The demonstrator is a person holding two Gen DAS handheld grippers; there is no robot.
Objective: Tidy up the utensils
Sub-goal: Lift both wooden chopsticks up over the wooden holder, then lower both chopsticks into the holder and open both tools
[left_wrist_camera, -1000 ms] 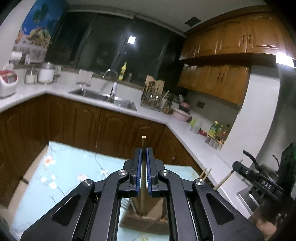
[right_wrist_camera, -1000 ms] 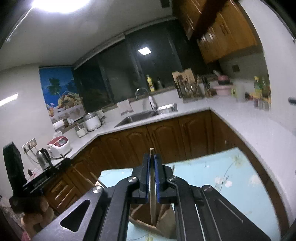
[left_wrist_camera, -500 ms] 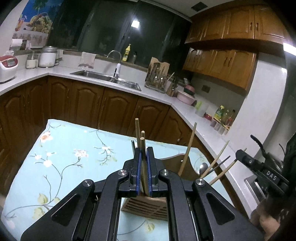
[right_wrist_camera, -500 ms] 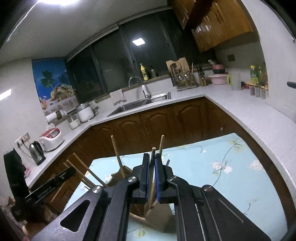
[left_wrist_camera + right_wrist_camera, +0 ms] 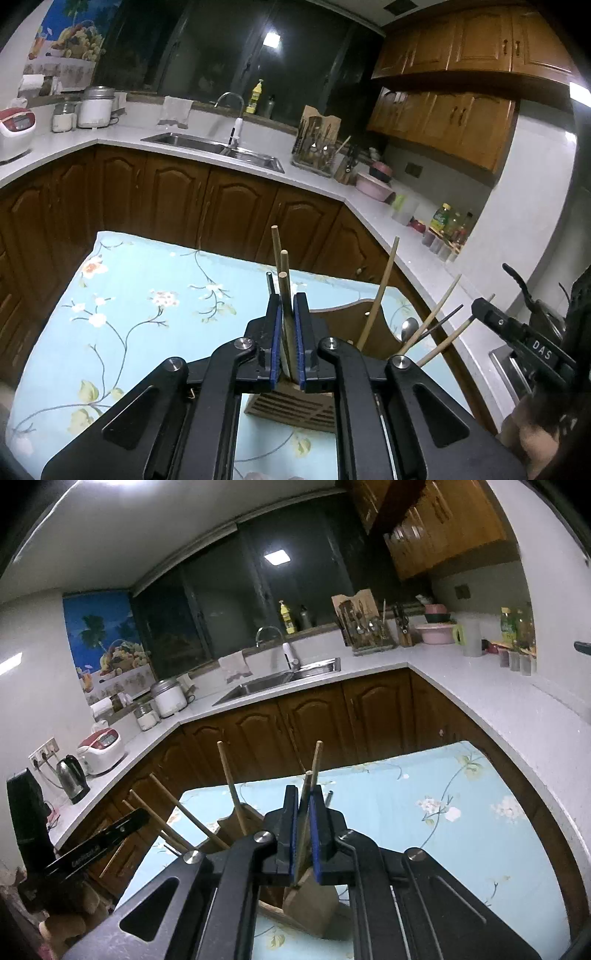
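Since a second ago, both views have been lowered from the cabinets toward the table (image 5: 122,306), and more of the wooden holder (image 5: 347,325) and its sticks has come into sight. On the flowered table the holder stands with several chopsticks leaning loosely in it. One chopstick (image 5: 283,295) is pinched between the pressed-together jaws of the left tool (image 5: 287,343); another chopstick (image 5: 306,805) is gripped likewise by the right tool (image 5: 303,830), both above the holder. If either were released off the slot, it could be dropped onto the table. The holder could be tipped or the leaning sticks knocked out by a tool pushed down too far.
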